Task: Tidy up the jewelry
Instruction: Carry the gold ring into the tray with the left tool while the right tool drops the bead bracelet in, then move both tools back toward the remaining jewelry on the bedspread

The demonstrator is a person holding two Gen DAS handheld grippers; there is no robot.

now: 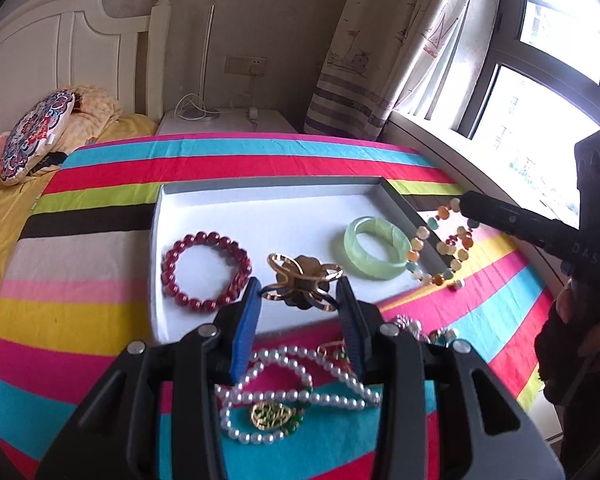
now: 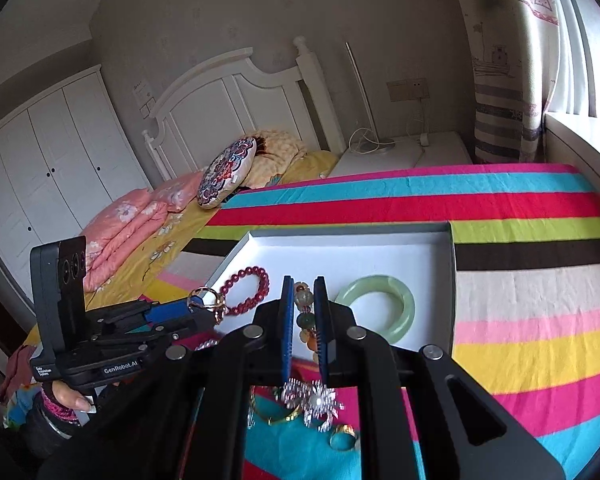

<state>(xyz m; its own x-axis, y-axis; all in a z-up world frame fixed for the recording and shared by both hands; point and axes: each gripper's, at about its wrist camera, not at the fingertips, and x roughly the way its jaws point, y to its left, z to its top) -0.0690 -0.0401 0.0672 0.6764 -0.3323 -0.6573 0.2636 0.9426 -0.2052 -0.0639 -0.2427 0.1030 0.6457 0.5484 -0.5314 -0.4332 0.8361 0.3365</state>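
Brooch: I hold a gold openwork brooch point(image 1: 302, 282) in my left gripper point(image 1: 300, 292), pinched by its sides between the blue pads; it hangs above the near edge of the tray point(image 1: 260, 196), so I judge it is on its way in.
Bead bracelet: my right gripper point(image 2: 303, 308) is clenched on a bracelet of mixed orange, cream and green beads point(image 2: 305, 312); the loop dangles over the tray's right rim, clear of the cloth.
Why lifted: both pieces are carried clear so they do not drag over the rim or snag the loose jewelry below.
Tray: shallow, white inside, grey walls, on a striped cloth point(image 1: 100, 264).
Already in the tray: a dark red bead bracelet point(image 1: 206, 272) at left and a pale green bangle point(image 1: 376, 248) at right, well apart, with a gap between them where the brooch could go.
Still loose: a pearl necklace point(image 1: 292, 392) with a gold and green pendant, a silver flower brooch point(image 2: 316, 400) and gold rings point(image 2: 342, 438) lie on the cloth near me.
Progress: I judge about half is sorted.
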